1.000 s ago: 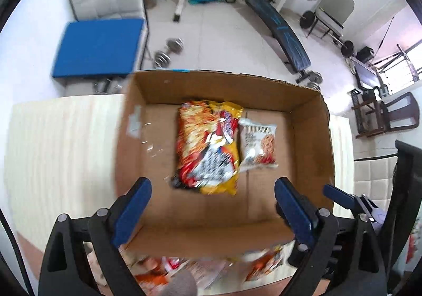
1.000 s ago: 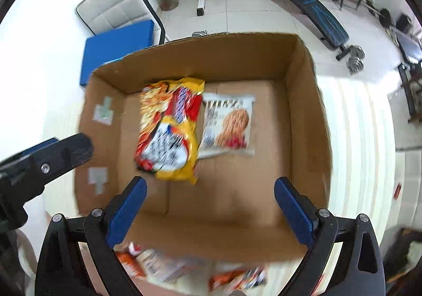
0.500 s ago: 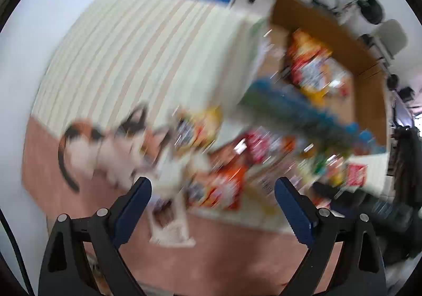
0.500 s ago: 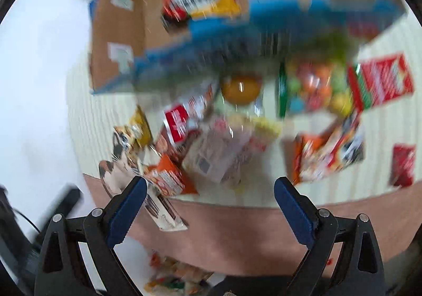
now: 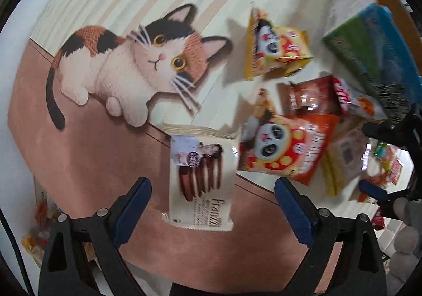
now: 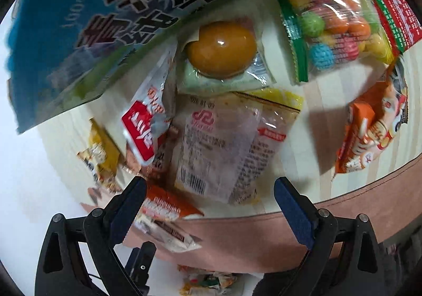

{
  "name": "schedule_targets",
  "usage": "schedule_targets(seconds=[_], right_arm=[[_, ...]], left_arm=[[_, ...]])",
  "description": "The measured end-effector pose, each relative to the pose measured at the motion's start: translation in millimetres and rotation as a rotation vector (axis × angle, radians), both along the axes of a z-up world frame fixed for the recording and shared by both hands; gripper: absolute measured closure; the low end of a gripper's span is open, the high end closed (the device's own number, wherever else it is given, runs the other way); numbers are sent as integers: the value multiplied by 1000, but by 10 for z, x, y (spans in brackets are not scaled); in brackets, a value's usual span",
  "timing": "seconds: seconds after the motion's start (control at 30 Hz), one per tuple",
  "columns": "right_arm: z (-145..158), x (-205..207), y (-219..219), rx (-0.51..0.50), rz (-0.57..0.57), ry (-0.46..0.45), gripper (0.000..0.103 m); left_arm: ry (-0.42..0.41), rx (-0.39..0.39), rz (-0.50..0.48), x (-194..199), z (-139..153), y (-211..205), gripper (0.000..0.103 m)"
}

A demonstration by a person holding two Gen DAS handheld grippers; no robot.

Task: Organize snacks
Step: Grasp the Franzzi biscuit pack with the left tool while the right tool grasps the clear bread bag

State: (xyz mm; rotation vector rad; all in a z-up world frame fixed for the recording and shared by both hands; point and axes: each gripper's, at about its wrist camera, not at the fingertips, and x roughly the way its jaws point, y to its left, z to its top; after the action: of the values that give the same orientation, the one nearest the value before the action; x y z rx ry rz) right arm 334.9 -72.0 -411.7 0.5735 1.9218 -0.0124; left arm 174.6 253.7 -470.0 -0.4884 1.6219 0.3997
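My left gripper (image 5: 213,203) is open, low over the mat's brown edge. A cream wafer-biscuit packet (image 5: 201,179) lies between its fingers, apart from both. Just beyond lie an orange panda packet (image 5: 284,148) and a yellow panda packet (image 5: 277,47). My right gripper (image 6: 211,206) is also open. A clear packet with a barcode (image 6: 224,148) lies just ahead of its gap. Further off are a sealed brown egg (image 6: 221,50), a bag of coloured candy balls (image 6: 335,32) and a red-and-white packet (image 6: 145,127). The blue printed box wall (image 6: 132,5) rises behind them.
A calico cat picture (image 5: 132,63) is printed on the striped mat. An orange packet (image 6: 369,132) and a red packet (image 6: 398,18) lie to the right. More snacks (image 6: 208,280) lie on the floor below the table edge. The box side (image 5: 374,58) stands at the far right.
Both grippers have swung from above the open box, where two packets lay, down to the snack pile in front of it. Both stayed open and hold nothing.
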Motion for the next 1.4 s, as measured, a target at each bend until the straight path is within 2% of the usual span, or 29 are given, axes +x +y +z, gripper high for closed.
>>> schedule_targets(seconds=[0.37, 0.63, 0.7, 0.8, 0.87, 1.2, 1.3, 1.4], right_arm=[[-289, -25, 220, -115, 16, 64, 6], [-430, -54, 197, -168, 24, 96, 20], [-407, -76, 258, -180, 50, 83, 27], [-365, -112, 381, -199, 136, 54, 36], [-344, -154, 448, -203, 211, 36, 37], [-173, -464, 672, -284, 612, -92, 36], [-154, -560, 743, -280, 646, -117, 33], [-233, -593, 756, -269, 629, -120, 30]], left_arm=[[86, -20, -36, 17, -444, -32, 7], [108, -11, -61, 1, -577, -137, 7], [109, -8, -62, -45, -617, -132, 7], [107, -12, -60, -97, -623, -110, 7], [106, -14, -61, -77, -618, -115, 7], [114, -26, -66, -17, -633, -145, 7], [119, -27, -68, 7, -648, -180, 7], [123, -29, -71, -4, -693, -220, 7]])
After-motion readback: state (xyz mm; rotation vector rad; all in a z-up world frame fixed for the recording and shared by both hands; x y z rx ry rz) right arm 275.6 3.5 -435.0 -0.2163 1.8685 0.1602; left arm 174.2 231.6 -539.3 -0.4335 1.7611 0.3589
